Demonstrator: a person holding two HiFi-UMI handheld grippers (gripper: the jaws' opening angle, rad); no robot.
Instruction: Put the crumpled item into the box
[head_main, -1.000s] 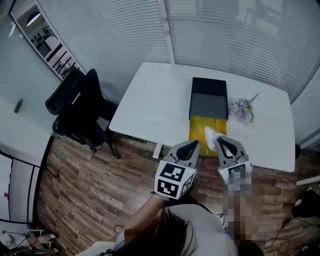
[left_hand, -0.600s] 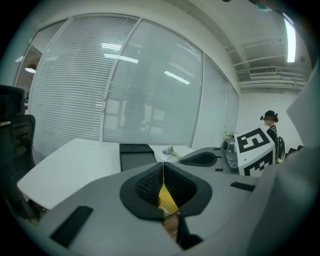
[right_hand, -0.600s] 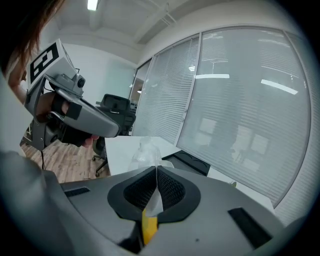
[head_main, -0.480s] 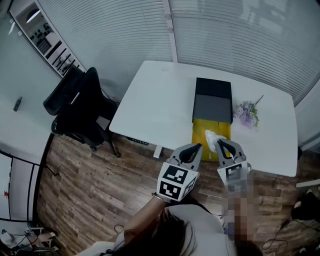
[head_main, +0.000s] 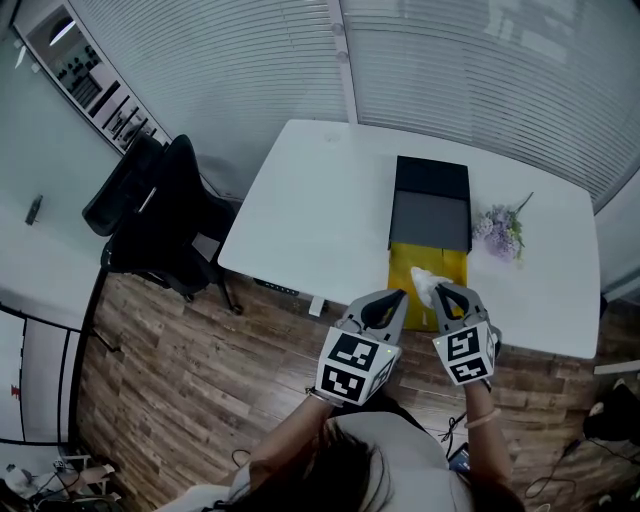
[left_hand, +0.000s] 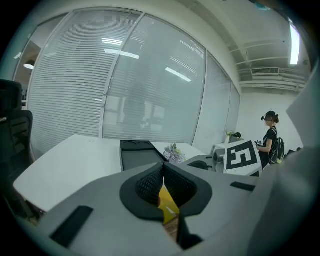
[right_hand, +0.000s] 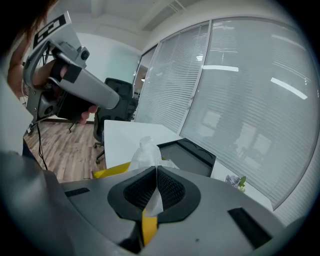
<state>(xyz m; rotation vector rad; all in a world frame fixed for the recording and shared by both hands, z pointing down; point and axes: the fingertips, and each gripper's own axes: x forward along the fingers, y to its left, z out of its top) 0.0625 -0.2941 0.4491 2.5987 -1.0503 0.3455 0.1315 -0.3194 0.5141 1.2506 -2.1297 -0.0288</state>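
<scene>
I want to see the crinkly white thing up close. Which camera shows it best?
The right gripper view: the crumpled item sits close up, pinched in the right gripper's shut jaws. The head view shows a small white blob at that gripper's tip, over the yellow box. The left gripper view does not clearly show it.

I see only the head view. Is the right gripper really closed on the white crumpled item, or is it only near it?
Observer: Closed on it. In the right gripper view the right gripper has its jaws pinched on the crumpled item, which sticks up past them.
Operator: And the left gripper, does it hold something?
Observer: No. In the left gripper view its jaws are together with nothing between them.
</scene>
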